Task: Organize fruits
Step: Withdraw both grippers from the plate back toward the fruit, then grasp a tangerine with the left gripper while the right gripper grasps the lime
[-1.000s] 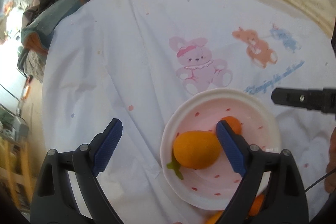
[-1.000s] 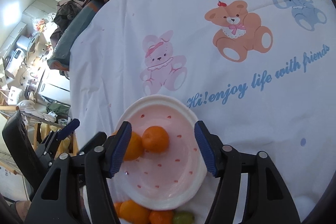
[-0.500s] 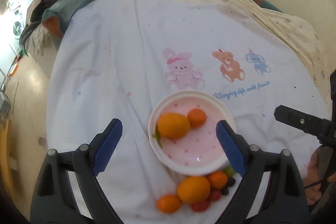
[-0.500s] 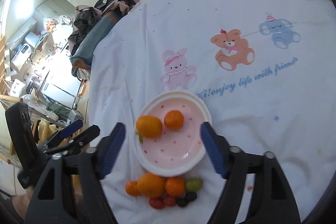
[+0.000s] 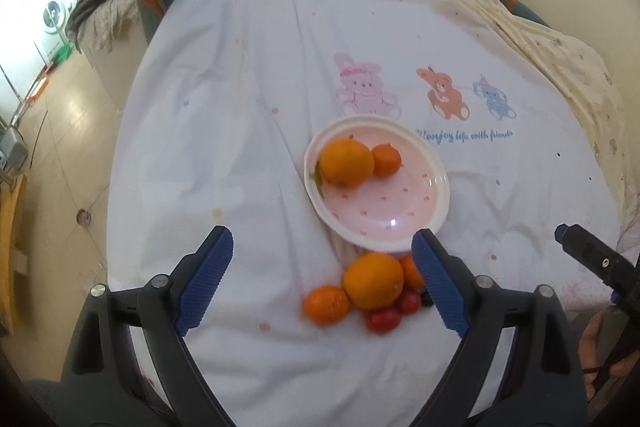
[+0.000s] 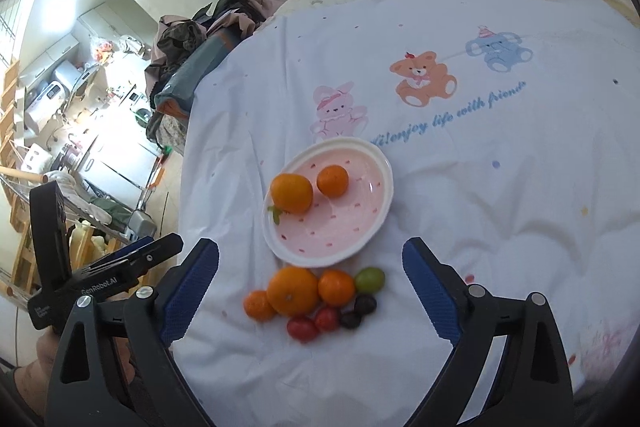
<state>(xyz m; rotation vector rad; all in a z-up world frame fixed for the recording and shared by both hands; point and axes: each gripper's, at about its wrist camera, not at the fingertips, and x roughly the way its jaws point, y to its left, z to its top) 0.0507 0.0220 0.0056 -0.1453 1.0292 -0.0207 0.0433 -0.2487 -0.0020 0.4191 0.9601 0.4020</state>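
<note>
On the sheet (image 6: pixel 460 195), plate (image 6: pixel 382 205) holds 2 oranges (image 6: pixel 291 193).

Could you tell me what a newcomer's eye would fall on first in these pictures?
Probably the pink plate in the middle of the white cartoon-print sheet, holding two oranges. Next, the bright fruit cluster lying on the sheet just in front of the plate: oranges, red tomatoes, dark grapes and a green one.

both grippers share one build — the left gripper (image 5: pixel 322 279) and right gripper (image 6: pixel 310 293) have black plastic arms, silver screw heads at the joints, and blue fingers (image 6: pixel 428 293) with knurled pads. white "genrobot.ai" lettering marks the left one's side — a thin black cable trails beside it.
</note>
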